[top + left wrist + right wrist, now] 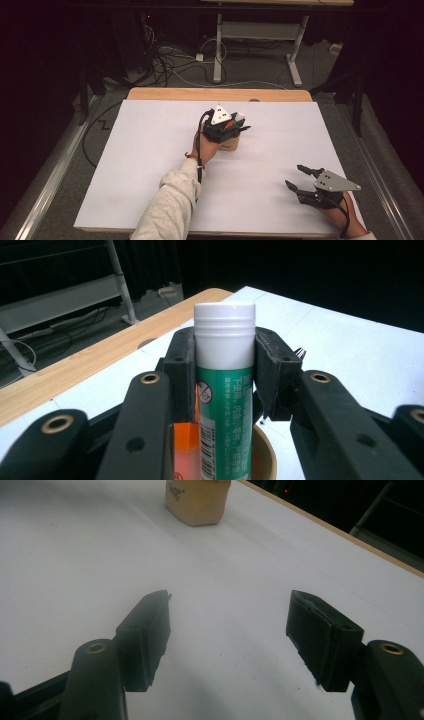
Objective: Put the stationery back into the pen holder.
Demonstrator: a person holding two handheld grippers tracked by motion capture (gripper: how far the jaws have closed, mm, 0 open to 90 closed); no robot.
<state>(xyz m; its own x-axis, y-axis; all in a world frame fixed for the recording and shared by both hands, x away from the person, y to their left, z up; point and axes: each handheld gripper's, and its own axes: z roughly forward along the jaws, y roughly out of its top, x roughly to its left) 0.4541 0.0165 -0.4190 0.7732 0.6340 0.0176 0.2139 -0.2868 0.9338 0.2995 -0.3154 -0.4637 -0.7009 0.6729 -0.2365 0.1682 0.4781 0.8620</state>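
Left tongs (225,370): mine, clamped on the tube (225,390), pads pressing its white neck just under the cap; in the high view they sit over the cup (231,145) near the middle of the tabletop (150,165).
Right tongs (227,640): spread wide with nothing between the pads, resting low by the near right corner, well apart from the cup.
Tube: green label, white cap, upright, its lower part down inside the cup, beside something orange (186,445) I cannot identify.
Cup: tan, small, standing on the white sheet.
Risk, tipping: my judgement is that the cup is light; a sideways drag from my left hand would probably pull it over, since nothing steadies it.
Risk, slipping: my grip is high on a smooth neck, so the tube could slide or tilt if I ease off early.
Risk, snagging: the tube might catch the orange thing or the rim if I move it at a slant.
Count: two tongs, one tube, one cup, one orange thing, one tabletop.
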